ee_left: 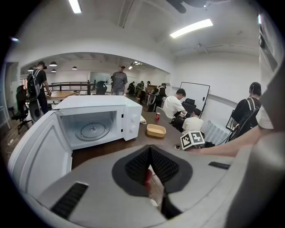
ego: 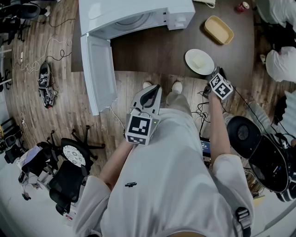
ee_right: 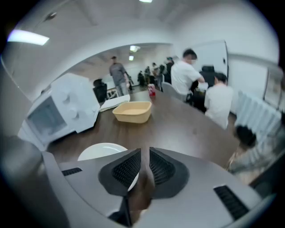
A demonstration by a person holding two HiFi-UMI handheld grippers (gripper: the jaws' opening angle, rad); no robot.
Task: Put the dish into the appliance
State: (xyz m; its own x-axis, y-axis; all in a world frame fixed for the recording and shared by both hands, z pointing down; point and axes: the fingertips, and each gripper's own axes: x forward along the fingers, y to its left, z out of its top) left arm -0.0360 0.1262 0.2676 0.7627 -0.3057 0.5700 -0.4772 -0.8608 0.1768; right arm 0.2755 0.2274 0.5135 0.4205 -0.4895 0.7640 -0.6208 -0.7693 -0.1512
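A white plate (ego: 199, 61) with a pale patch on it lies near the front edge of the dark table (ego: 152, 51). My right gripper (ego: 215, 72) hovers at the plate's near right rim. In the right gripper view its jaws (ee_right: 144, 150) stand a narrow slit apart with only table showing between them, and the plate (ee_right: 100, 151) lies just left of the left jaw. The white microwave (ego: 134, 16) stands at the back left with its door (ego: 98, 71) swung wide open and its turntable (ee_left: 92, 130) bare. My left gripper (ego: 155, 90) is held off the table's front edge, its pads (ee_left: 150, 148) touching.
A yellow rectangular dish (ego: 218, 29) and a red can (ego: 242, 6) sit further back on the table. People sit at its far right end (ee_left: 178, 104). Office chairs (ego: 69, 162) and cables (ego: 46, 83) are on the wooden floor to the left.
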